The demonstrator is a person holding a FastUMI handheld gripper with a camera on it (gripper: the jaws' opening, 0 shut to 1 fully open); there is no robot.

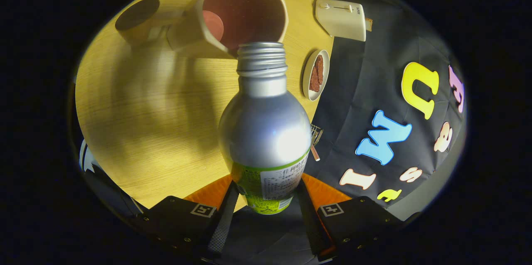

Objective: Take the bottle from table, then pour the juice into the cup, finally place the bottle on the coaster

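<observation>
gripper: clamped on the bottle, both fingers pressing its lower labelled part, one each side. Grip looked square, no slip I could see.
bottle: silver, cap off, threaded mouth pointing fwd and sitting right at the near rim of the cup. Held up off the bench, tipped toward the cup.
cup: beige mug w/ reddish inside, lying open toward the camera bc of the tilt. Couldn't see any juice stream or liquid level, too dark in there.
step, imo: the pour, at or near the start. Mouth was lined up w/ the rim but only just over it.
how to do it well: get the mouth a bit further past the rim before tipping more, tilt slow, keep the squeeze steady, don't knock the mug w/ the neck.
coaster: dark round disc, prob the coaster, well beyond the cup on the far left. Last stop for the bottle.
other stuff: small dish w/ brown food just right of the bottle neck, fork by the bench edge, pale toaster-like box further back.
in the way: the cup sits between bottle and coaster, so go around or over it afterwards. Dish is close on the right.
</observation>
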